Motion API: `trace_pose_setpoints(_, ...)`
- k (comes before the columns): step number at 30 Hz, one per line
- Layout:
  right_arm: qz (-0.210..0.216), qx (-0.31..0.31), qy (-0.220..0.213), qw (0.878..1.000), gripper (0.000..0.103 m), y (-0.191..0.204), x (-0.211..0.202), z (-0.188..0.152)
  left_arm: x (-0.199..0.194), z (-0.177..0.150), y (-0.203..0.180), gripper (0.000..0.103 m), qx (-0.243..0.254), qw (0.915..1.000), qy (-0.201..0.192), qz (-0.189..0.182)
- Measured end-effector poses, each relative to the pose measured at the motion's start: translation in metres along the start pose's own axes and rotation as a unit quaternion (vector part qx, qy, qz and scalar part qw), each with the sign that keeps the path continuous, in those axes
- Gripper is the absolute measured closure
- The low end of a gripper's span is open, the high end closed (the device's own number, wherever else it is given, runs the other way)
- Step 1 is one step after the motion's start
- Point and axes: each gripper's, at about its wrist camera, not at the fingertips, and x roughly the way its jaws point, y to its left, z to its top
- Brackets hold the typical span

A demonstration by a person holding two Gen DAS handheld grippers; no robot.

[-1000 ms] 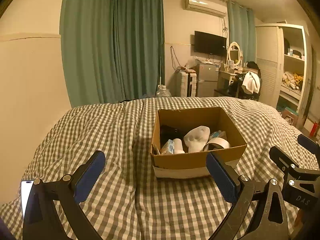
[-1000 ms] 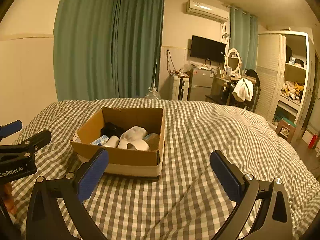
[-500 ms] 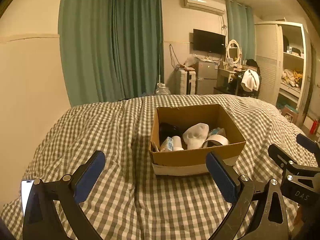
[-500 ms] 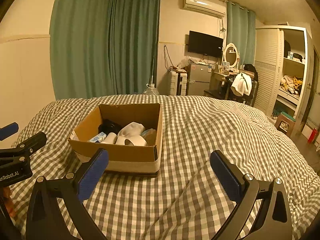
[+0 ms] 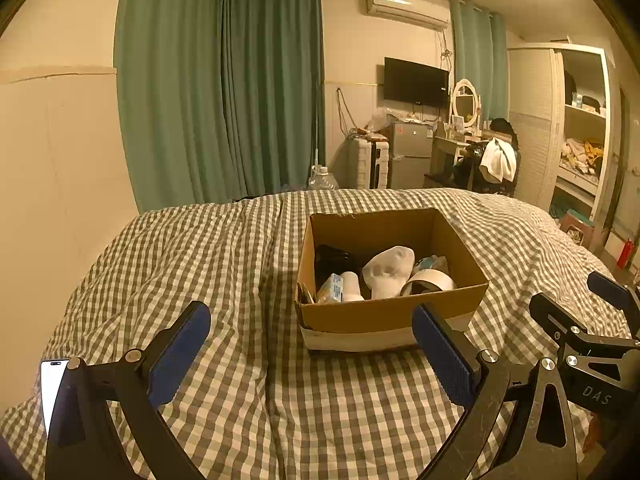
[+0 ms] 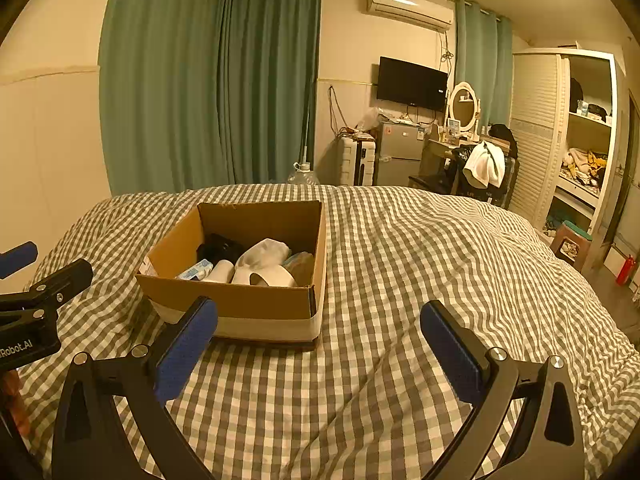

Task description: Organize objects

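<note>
Cardboard box [image 5: 390, 312] sits near the middle of a checked bed cover [image 5: 224, 264], holding a white sock [image 5: 388, 268], tape roll [image 5: 428, 282], small white bottle [image 5: 351, 286], blue packet [image 5: 331, 289] and something black. Left gripper [image 5: 310, 350] and right gripper [image 6: 318, 342] hover short of its near edge, jaws wide apart, empty. Likely risk: the soft bedding lets the light box tip or slide if a finger catches its wall.
</note>
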Motion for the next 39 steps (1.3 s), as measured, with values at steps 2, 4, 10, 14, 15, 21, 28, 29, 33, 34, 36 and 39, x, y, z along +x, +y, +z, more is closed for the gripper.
trace_pose_setpoints(2, 0.001, 0.002, 0.000, 1.000, 0.001, 0.0005, 0.0003, -0.0005, 0.0012, -0.0004, -0.0005, 0.000, 0.001, 1.0000, 0.001, 0.004)
trace_pose_setpoints(4, 0.000, 0.001, 0.001, 1.000, 0.001, 0.0009, 0.0009, -0.0007, 0.0023, -0.0013, -0.0005, 0.000, 0.001, 1.0000, 0.003, 0.004)
trace_pose_setpoints(10, -0.001, -0.004, 0.003, 1.000, 0.001, 0.0041, 0.0023, -0.0007, -0.0004, -0.0042, -0.0024, 0.000, 0.002, 0.9999, -0.009, 0.007)
trace_pose_setpoints(14, -0.001, -0.004, 0.005, 1.000, 0.001, 0.0044, 0.0032, -0.0008, -0.0003, -0.0043, -0.0057, 0.000, 0.012, 0.9998, -0.010, 0.012)
trace_pose_setpoints(15, -0.002, -0.004, 0.005, 1.000, 0.001, 0.0044, 0.0031, -0.0008, -0.0002, -0.0047, -0.0061, 0.000, 0.012, 0.9998, -0.010, 0.013)
trace_pose_setpoints(21, -0.002, -0.004, 0.005, 1.000, 0.001, 0.0040, 0.0031, -0.0010, 0.0018, -0.0065, -0.0049, 0.000, 0.009, 0.9998, -0.005, 0.016)
trace_pose_setpoints(28, -0.002, -0.004, 0.005, 1.000, 0.001, 0.0045, 0.0031, -0.0012, 0.0027, -0.0076, -0.0039, 0.000, 0.007, 0.9998, -0.003, 0.019)
trace_pose_setpoints(29, -0.001, -0.004, 0.005, 1.000, 0.001, 0.0045, 0.0032, -0.0012, 0.0029, -0.0078, -0.0037, 0.000, 0.006, 0.9998, -0.002, 0.019)
trace_pose_setpoints(33, -0.001, -0.004, 0.005, 1.000, 0.001, 0.0047, 0.0030, -0.0016, 0.0031, -0.0078, -0.0036, 0.000, 0.007, 0.9998, -0.003, 0.021)
trace_pose_setpoints(34, -0.001, -0.005, 0.005, 1.000, 0.001, 0.0047, 0.0030, -0.0016, 0.0028, -0.0079, -0.0037, 0.000, 0.008, 0.9997, -0.003, 0.022)
trace_pose_setpoints(36, -0.001, -0.005, 0.005, 1.000, 0.001, 0.0047, 0.0030, -0.0015, 0.0026, -0.0080, -0.0038, 0.000, 0.009, 0.9997, -0.004, 0.023)
trace_pose_setpoints(39, -0.001, -0.006, 0.005, 1.000, 0.001, 0.0048, 0.0031, -0.0020, 0.0023, -0.0083, -0.0034, 0.000, 0.008, 0.9997, -0.004, 0.024)
